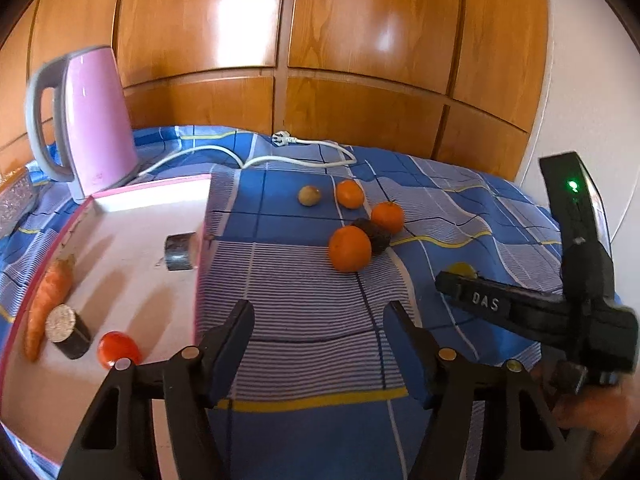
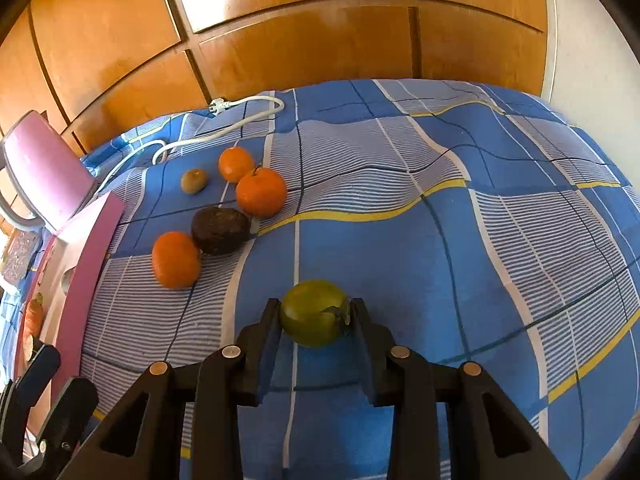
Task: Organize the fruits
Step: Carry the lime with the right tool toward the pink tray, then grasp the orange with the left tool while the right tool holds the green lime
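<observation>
Jaws of my left gripper (image 1: 320, 340) stand apart with nothing between them, hanging over the blue checked cloth (image 1: 304, 304) beside the pink-edged white tray (image 1: 120, 248). On that tray I see a carrot (image 1: 48, 300), a red tomato (image 1: 119, 349) and two dark cylinders (image 1: 69, 332). Three oranges (image 1: 350, 248), a dark avocado (image 1: 372, 234) and a kiwi (image 1: 309, 195) sit grouped on the cloth ahead; a pink kettle (image 1: 96, 120) stands behind the tray.

From the right wrist, my right gripper (image 2: 314, 316) is clamped on a green fruit (image 2: 312, 312), low over the cloth. The oranges, avocado and kiwi lie to its upper left, near the tray's edge.
</observation>
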### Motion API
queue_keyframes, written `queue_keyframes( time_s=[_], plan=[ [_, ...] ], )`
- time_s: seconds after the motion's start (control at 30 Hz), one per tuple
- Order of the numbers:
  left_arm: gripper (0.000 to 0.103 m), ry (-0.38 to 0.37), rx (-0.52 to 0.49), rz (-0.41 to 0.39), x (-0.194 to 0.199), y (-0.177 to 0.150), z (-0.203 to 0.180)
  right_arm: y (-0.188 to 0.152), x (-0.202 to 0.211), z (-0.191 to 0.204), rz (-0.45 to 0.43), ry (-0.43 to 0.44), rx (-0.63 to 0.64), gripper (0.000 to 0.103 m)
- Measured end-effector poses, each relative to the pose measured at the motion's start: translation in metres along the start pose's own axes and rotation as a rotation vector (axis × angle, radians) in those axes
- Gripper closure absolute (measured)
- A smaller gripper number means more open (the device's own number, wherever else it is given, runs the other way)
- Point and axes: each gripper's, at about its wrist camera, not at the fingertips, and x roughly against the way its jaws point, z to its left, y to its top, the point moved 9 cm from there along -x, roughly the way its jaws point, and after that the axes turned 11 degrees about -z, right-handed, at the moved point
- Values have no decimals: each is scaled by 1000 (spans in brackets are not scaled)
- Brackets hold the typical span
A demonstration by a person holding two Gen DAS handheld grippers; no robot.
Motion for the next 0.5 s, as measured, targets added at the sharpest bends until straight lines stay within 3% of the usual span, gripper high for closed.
queue_keyframes(
  time_s=[0.27,0.43,0.5],
  plan=[
    [37,-19,33,27,-16,2,-3,-4,2,-1,3,-39,24,69],
    [52,-45,53,57,-35,7,-8,-4,2,-2,1,-46,36,69],
    [53,-49,56,66,-41,8,-10,-4,2,-1,-1,-50,42,69]
  ],
)
